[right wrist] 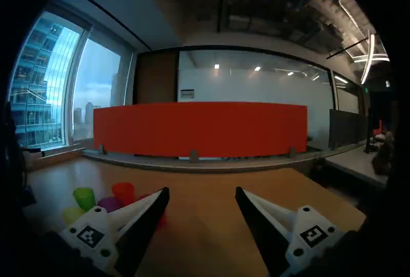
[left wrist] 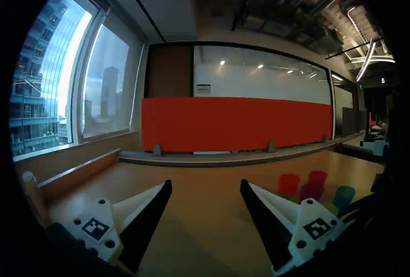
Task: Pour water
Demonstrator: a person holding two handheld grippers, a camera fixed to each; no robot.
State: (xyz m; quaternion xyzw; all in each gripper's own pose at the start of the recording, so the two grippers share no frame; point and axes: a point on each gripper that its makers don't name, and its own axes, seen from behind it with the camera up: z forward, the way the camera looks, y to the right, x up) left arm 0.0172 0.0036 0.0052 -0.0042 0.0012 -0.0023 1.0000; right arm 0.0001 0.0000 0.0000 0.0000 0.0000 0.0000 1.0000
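The left gripper hangs low over a wooden table with its two fingers spread wide, and the gap between them holds nothing but bare tabletop. In the left gripper view the cluster of plastic cups sits at about 4 o'clock, just past the tip of the finger on that side and not touching it. An orange-red cup is nearest the middle, a pink one lies behind it, and a teal cup is farthest out. Each stands on end with its long axis vertical. Whether the mouths face up or down cannot be told at this size. The right gripper is likewise wide open and grips nothing. In the right gripper view the same cups lie at about 8 o'clock: a green cup, a purple cup and a yellow-green cup stand in front of and beside the finger there. A further red one is half hidden behind that finger's dark inner face, and contact between the two cannot be judged. These also stand on end, none lying on its side. Across the far edge of the table, around the centre of both views, runs an orange partition. Tall windows stand at 9 o'clock.
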